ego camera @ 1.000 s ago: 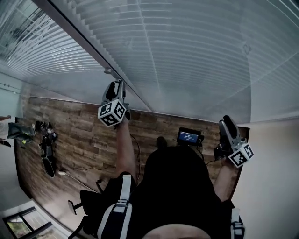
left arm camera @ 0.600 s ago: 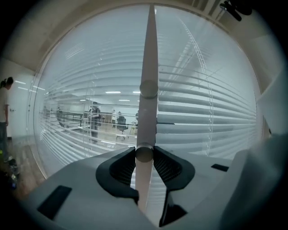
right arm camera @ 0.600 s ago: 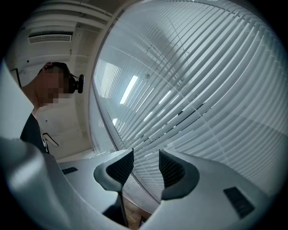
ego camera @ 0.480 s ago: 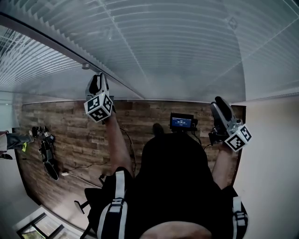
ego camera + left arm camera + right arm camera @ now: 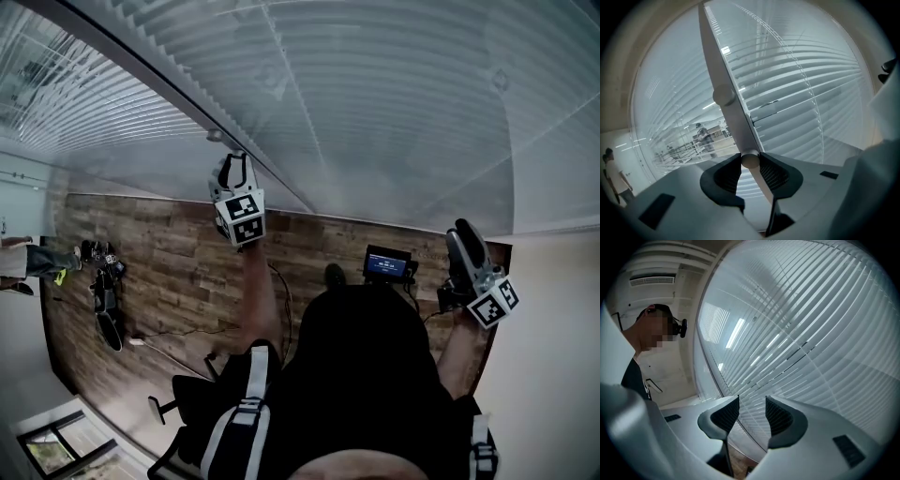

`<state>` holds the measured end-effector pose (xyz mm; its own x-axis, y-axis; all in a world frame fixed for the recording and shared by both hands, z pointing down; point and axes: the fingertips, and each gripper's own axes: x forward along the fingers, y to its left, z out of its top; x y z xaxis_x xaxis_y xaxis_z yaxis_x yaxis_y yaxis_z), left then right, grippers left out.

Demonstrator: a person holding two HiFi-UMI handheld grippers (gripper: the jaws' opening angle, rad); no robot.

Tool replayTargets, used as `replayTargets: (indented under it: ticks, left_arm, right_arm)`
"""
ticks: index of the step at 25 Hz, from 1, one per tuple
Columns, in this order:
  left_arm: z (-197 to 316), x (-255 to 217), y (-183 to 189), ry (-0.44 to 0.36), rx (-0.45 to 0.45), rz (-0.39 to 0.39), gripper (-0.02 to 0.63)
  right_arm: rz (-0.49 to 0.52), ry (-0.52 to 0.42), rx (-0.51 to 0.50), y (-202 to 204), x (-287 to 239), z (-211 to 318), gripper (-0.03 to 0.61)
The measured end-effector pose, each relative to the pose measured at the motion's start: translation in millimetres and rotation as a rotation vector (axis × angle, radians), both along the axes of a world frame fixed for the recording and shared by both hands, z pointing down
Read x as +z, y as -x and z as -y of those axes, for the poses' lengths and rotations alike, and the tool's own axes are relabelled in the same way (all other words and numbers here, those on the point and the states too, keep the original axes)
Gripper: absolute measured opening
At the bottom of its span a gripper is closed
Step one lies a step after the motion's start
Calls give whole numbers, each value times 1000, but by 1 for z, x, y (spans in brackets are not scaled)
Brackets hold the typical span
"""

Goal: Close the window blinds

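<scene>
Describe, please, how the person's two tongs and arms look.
Both the left tongs and the right tongs have pale grey bodies with dark, ribbed pads. Each carries a white cube printed with black square markers. The person wears a black top and light shoulder straps; forearms are uncovered.

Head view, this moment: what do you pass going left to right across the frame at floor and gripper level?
Person standing at the edge → pile of gear → left gripper, jaws just closed on the blinds' wand → small lit screen → right gripper, open and empty.
</scene>
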<state>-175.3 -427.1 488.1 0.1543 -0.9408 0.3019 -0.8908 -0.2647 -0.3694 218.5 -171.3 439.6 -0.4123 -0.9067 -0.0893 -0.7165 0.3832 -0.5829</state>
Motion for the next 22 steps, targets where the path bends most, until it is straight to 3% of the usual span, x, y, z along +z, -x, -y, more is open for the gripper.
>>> replayTargets:
  ticks: [4,8,10,14,16,18,21,22]
  left_arm:
    - [0,0,-1,1,1,12,135]
    - [1,-3,3,-12,0,-29,137]
    - [0,-6,0,-9,19,-122,137]
    - [2,-12,-1,19,49,-433,230]
    - [4,-12,0,15,57,-512,230]
    - [4,-10,0,9,53,-525,229]
    - [4,-6,2,10,31,-490,146]
    - [4,-7,2,12,30,-481,144]
  right_arm:
    - [-2,-4,-2,0,-3,0,176]
    - [2,-9,-7,2,-1,4,176]
    - [3,-6,-5,2,-1,3,176]
    - [4,0,5,1,-5,3,176]
    - [7,3,8,-1,-1,3,176]
    - [11,4,10,-3,6,2,176]
    - [12,6,18,-7,8,-3,176]
    - [11,8,20,-7,7,-3,176]
